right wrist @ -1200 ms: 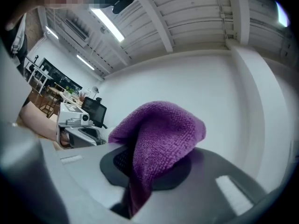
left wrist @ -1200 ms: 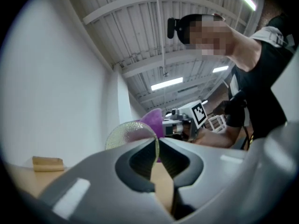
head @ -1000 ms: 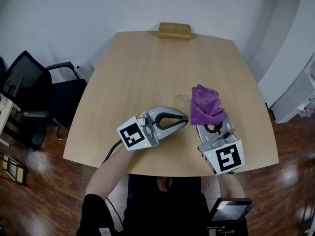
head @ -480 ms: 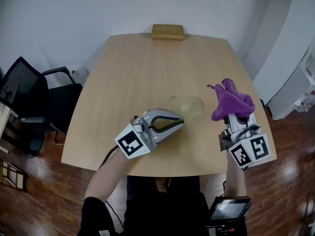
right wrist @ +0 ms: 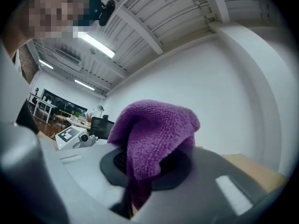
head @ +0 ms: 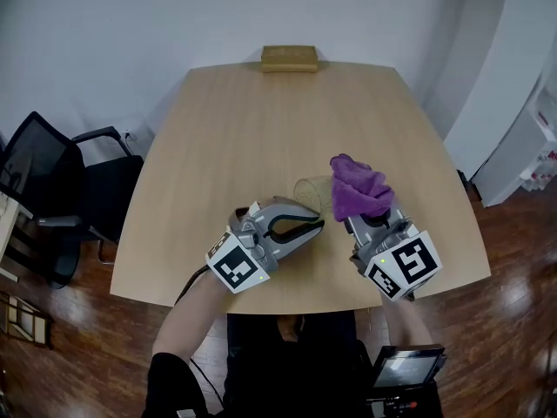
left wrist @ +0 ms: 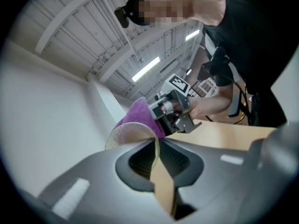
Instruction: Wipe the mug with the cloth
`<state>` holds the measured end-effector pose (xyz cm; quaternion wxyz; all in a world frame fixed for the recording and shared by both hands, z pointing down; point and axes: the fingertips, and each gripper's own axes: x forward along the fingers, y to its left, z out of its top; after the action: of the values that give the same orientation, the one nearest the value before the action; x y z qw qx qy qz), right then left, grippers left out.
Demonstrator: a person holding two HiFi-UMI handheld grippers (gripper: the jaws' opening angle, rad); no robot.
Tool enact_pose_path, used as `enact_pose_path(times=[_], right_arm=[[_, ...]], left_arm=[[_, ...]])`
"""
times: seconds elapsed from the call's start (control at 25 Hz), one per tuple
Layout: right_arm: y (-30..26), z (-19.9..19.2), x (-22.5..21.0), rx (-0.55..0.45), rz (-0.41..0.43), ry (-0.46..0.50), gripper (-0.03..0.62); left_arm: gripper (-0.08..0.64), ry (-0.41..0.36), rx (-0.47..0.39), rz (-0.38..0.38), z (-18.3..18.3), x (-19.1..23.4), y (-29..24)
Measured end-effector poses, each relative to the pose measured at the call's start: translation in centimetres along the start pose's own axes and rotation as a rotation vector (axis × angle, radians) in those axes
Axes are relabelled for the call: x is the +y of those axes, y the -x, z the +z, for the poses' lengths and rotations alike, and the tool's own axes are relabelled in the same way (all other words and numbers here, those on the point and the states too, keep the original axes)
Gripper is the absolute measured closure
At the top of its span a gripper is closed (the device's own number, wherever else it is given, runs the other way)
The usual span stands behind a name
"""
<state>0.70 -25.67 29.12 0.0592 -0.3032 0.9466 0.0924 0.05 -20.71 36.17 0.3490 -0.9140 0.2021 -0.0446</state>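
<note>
Mug (head: 312,192) and purple cloth (head: 357,188) together over the near part of the table (head: 261,120).
The translucent mug sits tipped, right of centre. Its thin wall is pinched between the nearly closed jaws of the left gripper (head: 318,219). The cloth, bunched and clamped in the right gripper (head: 364,219), lies against the mug's right side. Both grippers are close to the table's near edge. The far tabletop is open wood up to a small box (head: 289,57) on the far edge. A black chair (head: 61,177) stands off to the left.
</note>
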Motion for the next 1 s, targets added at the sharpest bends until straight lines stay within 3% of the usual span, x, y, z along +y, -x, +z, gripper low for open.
enact_pose_path(times=[0.16,0.32,0.36,0.44,0.56,0.64,0.84,1.0], right_arm=[[-0.4,1.0,3.2,-0.031,0.094,-0.014,0.552],[0.2,2.6,5.0,-0.093,0.222,-0.124,0.552],[0.6,3.2,3.9,-0.114,0.202,-0.151,0.554],[1.9,4.2,-0.1,-0.148,0.08,-0.171,0.554],[3.6,4.8,-5.3,-0.146,-0.1,-0.132,0.554],[3.4,4.1,-5.8,-0.101,-0.114,-0.095,0.552],[0.4,0.4,-1.1,0.033,0.054,-0.074,0.552],[-0.3,0.5,1.9,0.018,0.142,-0.117,0.554]], left_arm=[[0.511,-0.018,0.016,0.001,-0.4,0.0,0.1],[0.517,0.001,0.005,0.013,-0.2,0.5,0.2],[0.517,0.005,0.0,0.015,0.0,0.7,0.2],[0.517,0.013,-0.011,0.019,0.3,1.1,0.3],[0.517,0.031,-0.037,0.029,0.4,1.1,0.5],[0.517,0.014,-0.034,0.025,0.3,0.8,0.5],[0.517,-0.069,0.019,-0.007,-0.2,-0.5,-0.1],[0.515,-0.136,0.073,-0.019,-1.0,-0.9,-0.2]])
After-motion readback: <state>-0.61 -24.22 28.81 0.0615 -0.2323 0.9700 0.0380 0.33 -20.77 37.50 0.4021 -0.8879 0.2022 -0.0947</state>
